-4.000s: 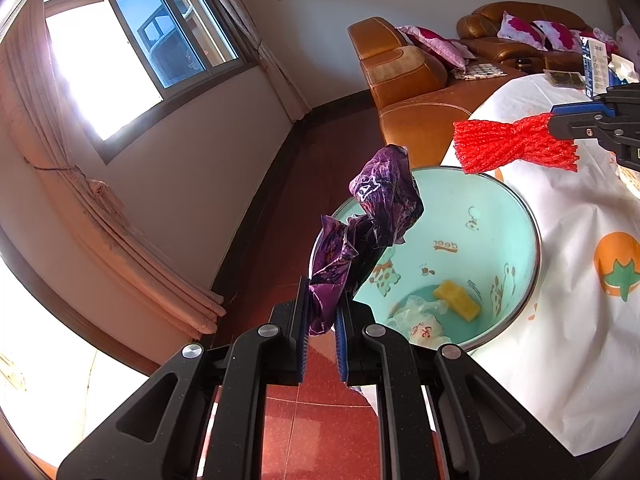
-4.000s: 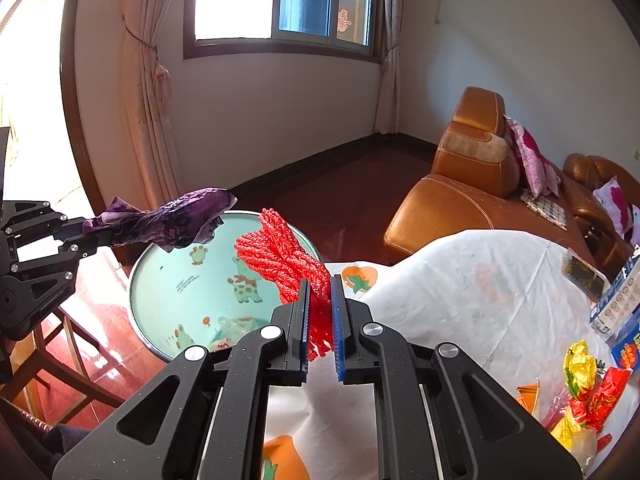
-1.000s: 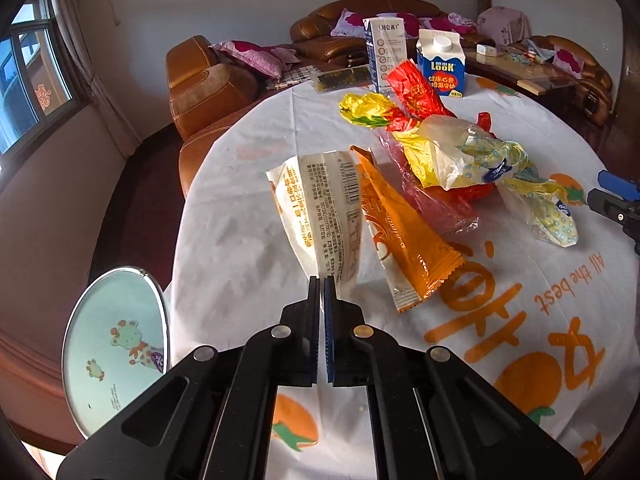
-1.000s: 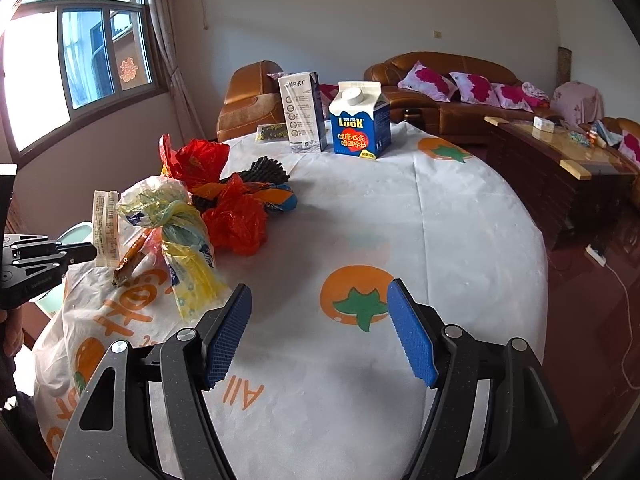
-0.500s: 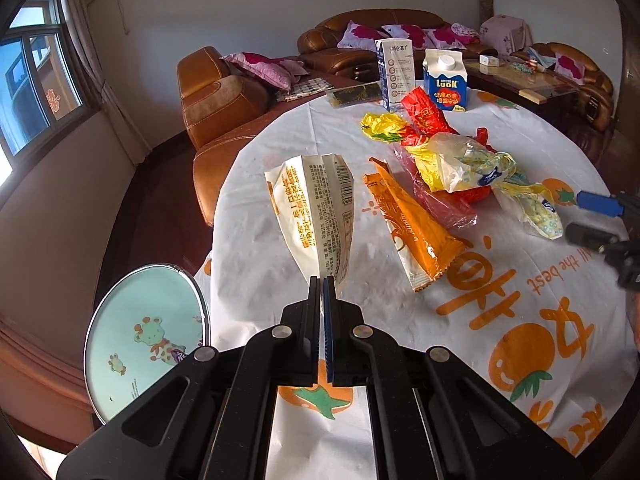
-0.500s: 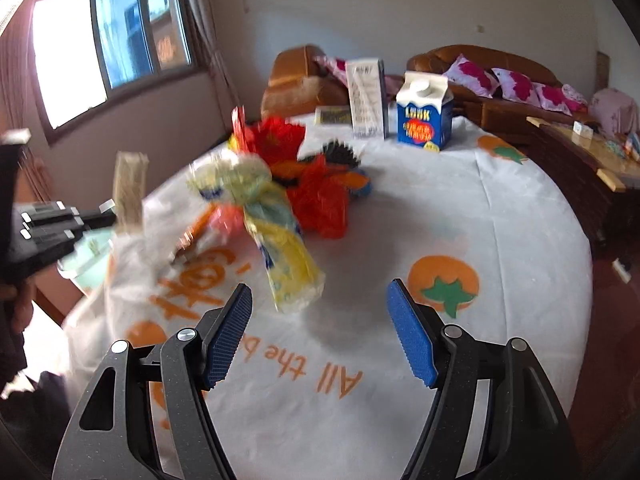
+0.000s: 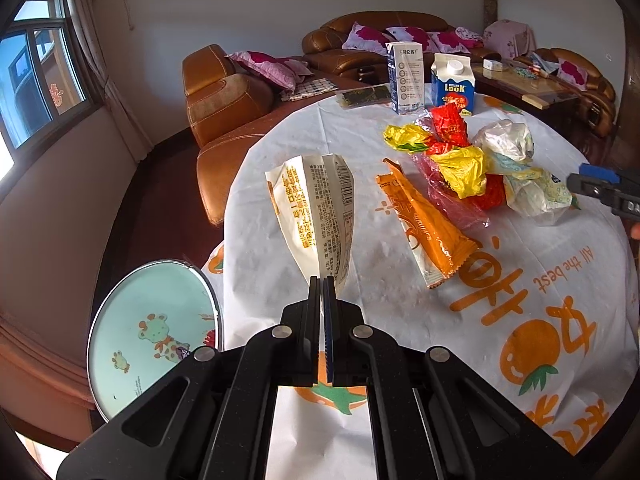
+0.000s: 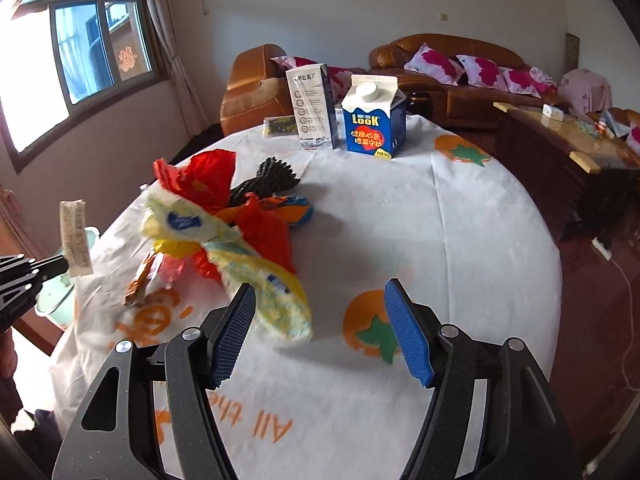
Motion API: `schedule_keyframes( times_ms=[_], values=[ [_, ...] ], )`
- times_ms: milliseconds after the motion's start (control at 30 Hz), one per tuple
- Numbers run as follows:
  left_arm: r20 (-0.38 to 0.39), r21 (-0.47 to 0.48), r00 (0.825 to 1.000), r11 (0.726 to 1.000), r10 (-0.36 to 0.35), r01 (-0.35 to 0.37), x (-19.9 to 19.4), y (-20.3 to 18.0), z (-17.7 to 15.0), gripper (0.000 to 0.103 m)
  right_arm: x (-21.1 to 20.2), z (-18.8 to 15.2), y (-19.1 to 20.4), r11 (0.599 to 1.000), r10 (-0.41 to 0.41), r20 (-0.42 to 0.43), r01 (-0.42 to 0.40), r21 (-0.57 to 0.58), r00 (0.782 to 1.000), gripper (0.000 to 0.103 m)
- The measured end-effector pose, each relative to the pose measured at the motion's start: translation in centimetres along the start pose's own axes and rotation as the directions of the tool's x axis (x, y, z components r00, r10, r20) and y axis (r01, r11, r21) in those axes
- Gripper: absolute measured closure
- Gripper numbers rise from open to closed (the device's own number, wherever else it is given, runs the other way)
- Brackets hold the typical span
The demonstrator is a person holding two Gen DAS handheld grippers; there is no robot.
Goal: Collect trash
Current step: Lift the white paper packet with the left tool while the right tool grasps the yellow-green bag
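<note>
Left fingers (image 7: 322, 280) clenched on cream wrapper (image 7: 316, 216); right fingers (image 8: 320, 300) released above white tablecloth (image 8: 460, 240); brown sofa (image 8: 448, 76) behind.

Daylight pours in from the window (image 8: 80, 40) at the upper left, blown out to white glare along its left panes in the right wrist view. The white table (image 8: 460, 220) is brightly and evenly lit; the pile of wrappers (image 8: 224, 232) casts a soft shadow to its right. That pile is smeared by motion blur, while the left wrist view is sharp. Fisheye distortion bends walls and the window (image 7: 36, 76), and dark vignetting fills every corner.
</note>
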State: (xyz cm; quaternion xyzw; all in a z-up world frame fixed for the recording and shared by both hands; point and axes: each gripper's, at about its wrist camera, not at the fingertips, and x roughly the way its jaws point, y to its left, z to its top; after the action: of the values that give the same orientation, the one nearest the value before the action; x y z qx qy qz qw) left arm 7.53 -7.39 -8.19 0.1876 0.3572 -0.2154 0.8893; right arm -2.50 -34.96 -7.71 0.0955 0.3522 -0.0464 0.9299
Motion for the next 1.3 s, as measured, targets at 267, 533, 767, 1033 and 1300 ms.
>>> schedule_keyframes(
  times_ms=[267, 533, 767, 1033, 1300],
  values=[
    [-0.002, -0.017, 1.000, 1.000, 0.009, -0.009, 0.2, 0.7, -0.3, 0.102, 0.4, 0.8, -2.9, 0.978, 0.018, 0.026, -0.023, 0.208, 0.999, 0.051],
    [-0.005, -0.013, 1.000, 1.000, 0.014, -0.014, 0.4, 0.7, -0.3, 0.102, 3.1, 4.8, 1.6, 0.998, 0.018, 0.064, -0.022, 0.061, 0.998, 0.051],
    [0.008, -0.005, 0.999, 0.999, 0.047, -0.047, -0.1, 1.6, -0.4, 0.102, 4.7, 3.2, 6.0, 0.994, 0.033, 0.002, -0.032, -0.105, 0.999, 0.051],
    [-0.042, 0.015, 0.999, 0.999, 0.030, -0.029, -0.7, 1.7, -2.6, 0.102, 0.1, 1.2, 7.8, 0.983, 0.075, 0.069, -0.062, -0.170, 0.995, 0.044],
    [-0.039, -0.046, 0.996, 0.995, 0.083, -0.084, -3.3, 5.3, -5.0, 0.102, -0.8, -0.3, 4.0, 0.999, 0.052, 0.036, -0.052, -0.007, 0.998, 0.044]
  ],
)
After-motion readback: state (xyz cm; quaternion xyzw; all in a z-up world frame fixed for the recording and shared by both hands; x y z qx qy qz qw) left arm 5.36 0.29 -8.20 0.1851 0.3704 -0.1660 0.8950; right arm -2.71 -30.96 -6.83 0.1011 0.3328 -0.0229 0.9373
